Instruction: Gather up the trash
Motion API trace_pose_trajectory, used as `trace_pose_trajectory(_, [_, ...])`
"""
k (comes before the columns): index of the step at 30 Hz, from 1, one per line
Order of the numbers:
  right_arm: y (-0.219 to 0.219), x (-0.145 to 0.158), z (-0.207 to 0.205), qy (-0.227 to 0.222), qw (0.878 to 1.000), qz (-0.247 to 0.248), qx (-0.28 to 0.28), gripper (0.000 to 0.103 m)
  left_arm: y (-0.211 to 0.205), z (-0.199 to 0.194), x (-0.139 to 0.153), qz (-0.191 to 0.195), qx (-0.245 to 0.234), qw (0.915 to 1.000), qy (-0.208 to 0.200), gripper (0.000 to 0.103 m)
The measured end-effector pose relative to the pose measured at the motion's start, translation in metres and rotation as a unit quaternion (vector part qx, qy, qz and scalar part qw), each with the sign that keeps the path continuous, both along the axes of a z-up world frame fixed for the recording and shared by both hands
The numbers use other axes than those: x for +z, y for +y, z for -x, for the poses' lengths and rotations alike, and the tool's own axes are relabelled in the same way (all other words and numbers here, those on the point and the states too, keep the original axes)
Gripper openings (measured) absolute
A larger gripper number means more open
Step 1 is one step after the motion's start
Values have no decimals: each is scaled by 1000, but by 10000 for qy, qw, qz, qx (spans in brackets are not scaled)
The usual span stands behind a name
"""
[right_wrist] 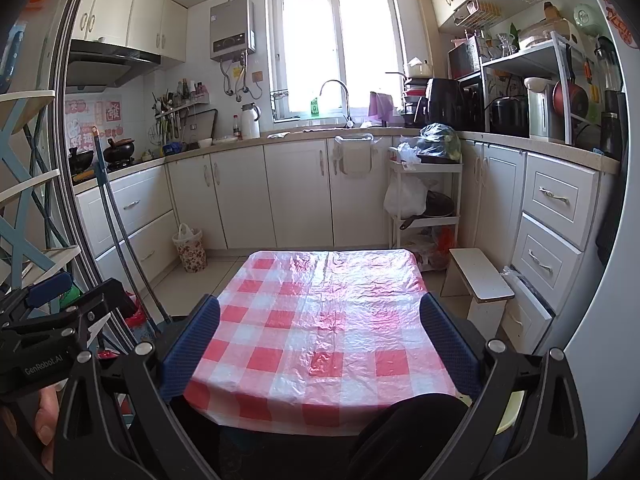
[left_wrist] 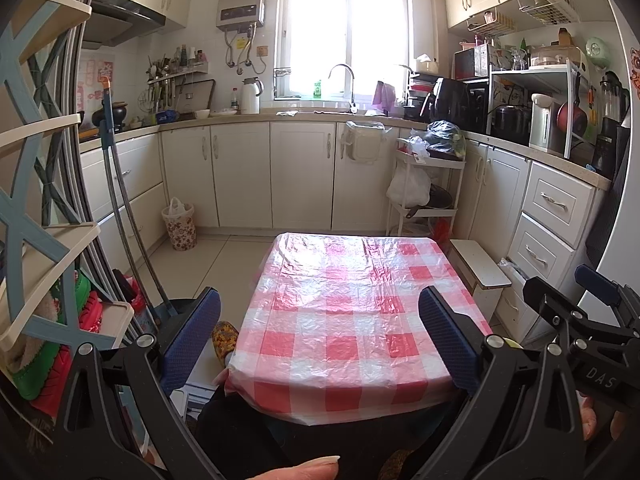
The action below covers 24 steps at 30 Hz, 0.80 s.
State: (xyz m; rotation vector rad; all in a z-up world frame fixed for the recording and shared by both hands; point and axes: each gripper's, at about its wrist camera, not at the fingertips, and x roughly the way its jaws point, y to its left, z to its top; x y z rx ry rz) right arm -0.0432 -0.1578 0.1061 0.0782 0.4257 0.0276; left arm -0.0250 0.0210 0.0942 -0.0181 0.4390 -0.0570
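A small table covered with a red-and-white checked plastic cloth [left_wrist: 344, 312] stands in front of me; it also shows in the right wrist view [right_wrist: 320, 328]. No loose trash shows on it. A floral waste bin [left_wrist: 180, 224] lined with a white bag stands on the floor by the left cabinets, also in the right wrist view [right_wrist: 191, 250]. My left gripper [left_wrist: 320, 344] is open and empty over the table's near edge. My right gripper [right_wrist: 320, 344] is open and empty, also over the near edge. The right gripper shows at the right of the left wrist view [left_wrist: 580, 320].
A mop handle [left_wrist: 120, 200] leans at the left. A shelf rack [left_wrist: 44, 240] stands close at the left. A white trolley [left_wrist: 424, 184] with bags and a small stool [left_wrist: 480, 268] stand right of the table. A hanging bin [left_wrist: 364, 144] is on the sink cabinet.
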Motion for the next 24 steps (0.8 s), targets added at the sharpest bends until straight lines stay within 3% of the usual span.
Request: trace_pose_trajectory(24, [1, 4, 1, -38, 10000, -29, 6, 96, 2, 3, 3, -23, -2, 10000, -42, 96])
